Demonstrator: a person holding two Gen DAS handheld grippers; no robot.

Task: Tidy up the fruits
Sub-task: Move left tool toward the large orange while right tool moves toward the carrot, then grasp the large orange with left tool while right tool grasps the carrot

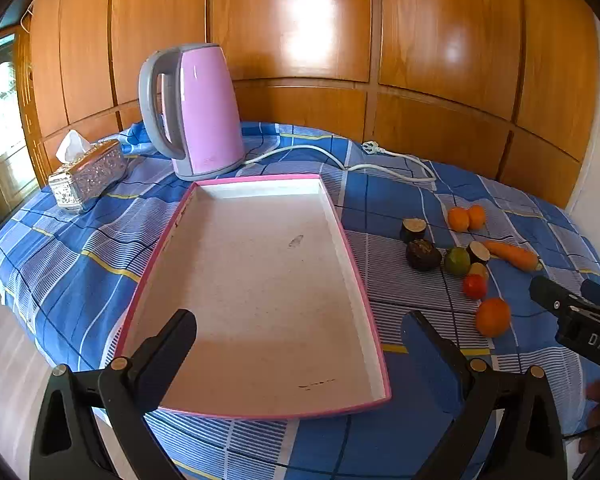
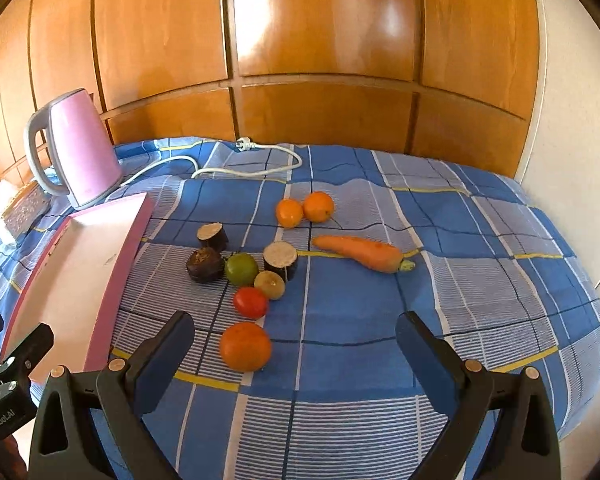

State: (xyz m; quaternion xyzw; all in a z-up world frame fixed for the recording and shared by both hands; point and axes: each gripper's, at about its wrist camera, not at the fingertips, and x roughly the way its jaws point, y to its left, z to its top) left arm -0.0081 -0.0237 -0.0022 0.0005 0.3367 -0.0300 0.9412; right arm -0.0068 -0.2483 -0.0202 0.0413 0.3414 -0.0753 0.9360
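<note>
Both my grippers, left [image 1: 300,344] and right [image 2: 296,344], gape empty; tray [image 1: 356,276] bare, nearest orange [image 2: 245,346] awaiting pickup

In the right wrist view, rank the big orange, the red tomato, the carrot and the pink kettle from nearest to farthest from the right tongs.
1. Big orange, just ahead of the right tongs, nearer the left finger.
2. Red tomato, right behind the orange.
3. Carrot, farther back, centre-right on the cloth.
4. Pink kettle, far back left, by the wooden wall.
</note>
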